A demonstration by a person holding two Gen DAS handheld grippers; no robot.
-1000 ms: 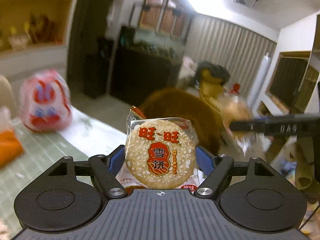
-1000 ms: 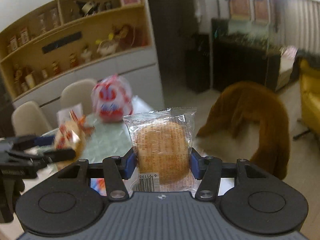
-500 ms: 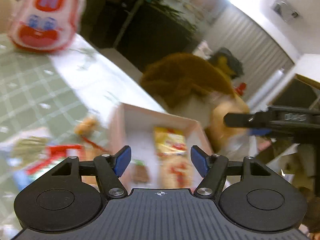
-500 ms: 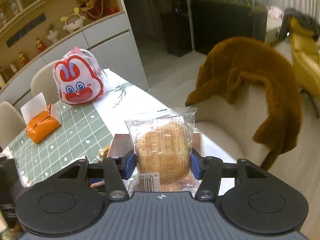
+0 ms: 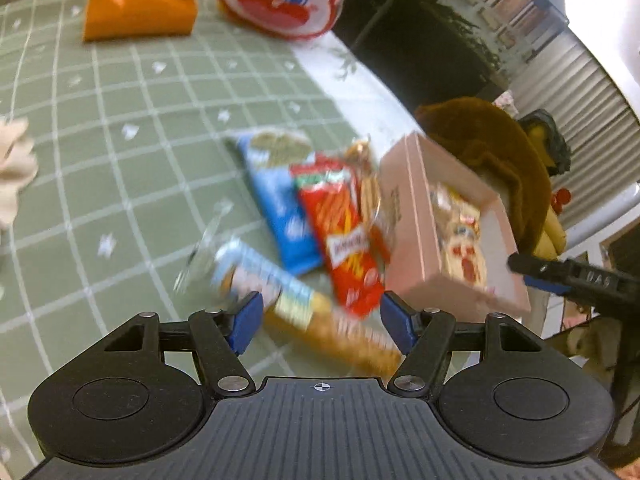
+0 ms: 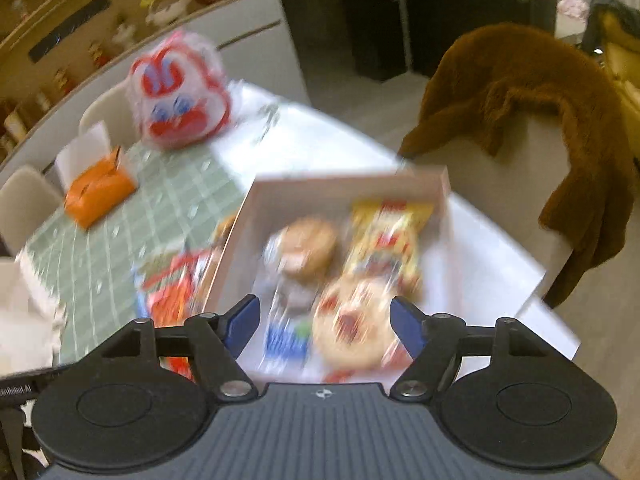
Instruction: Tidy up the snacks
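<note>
Green checked tablecloth (image 5: pixel 120 128), left hand-held gripper (image 5: pixel 322 322) open over loose packets (image 5: pixel 336 236), right hand-held gripper (image 6: pixel 324 326) opening, empty, above box (image 6: pixel 344 192)

Green white-checked tablecloth (image 5: pixel 120 128), pink box (image 6: pixel 344 188), red snack bag (image 5: pixel 344 236), orange pouch (image 5: pixel 140 12)

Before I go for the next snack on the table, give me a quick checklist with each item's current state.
1. Left gripper empty: ok, nothing between its jaws.
2. Right gripper empty: ok, jaws opening, nothing between them.
3. Pink box has snacks in it: ok.
4. Loose snacks within view: ok, red packet, blue packet, long cracker packet on the green cloth.
5. Sharp view for aiming: not ok, both views blurred.
</note>
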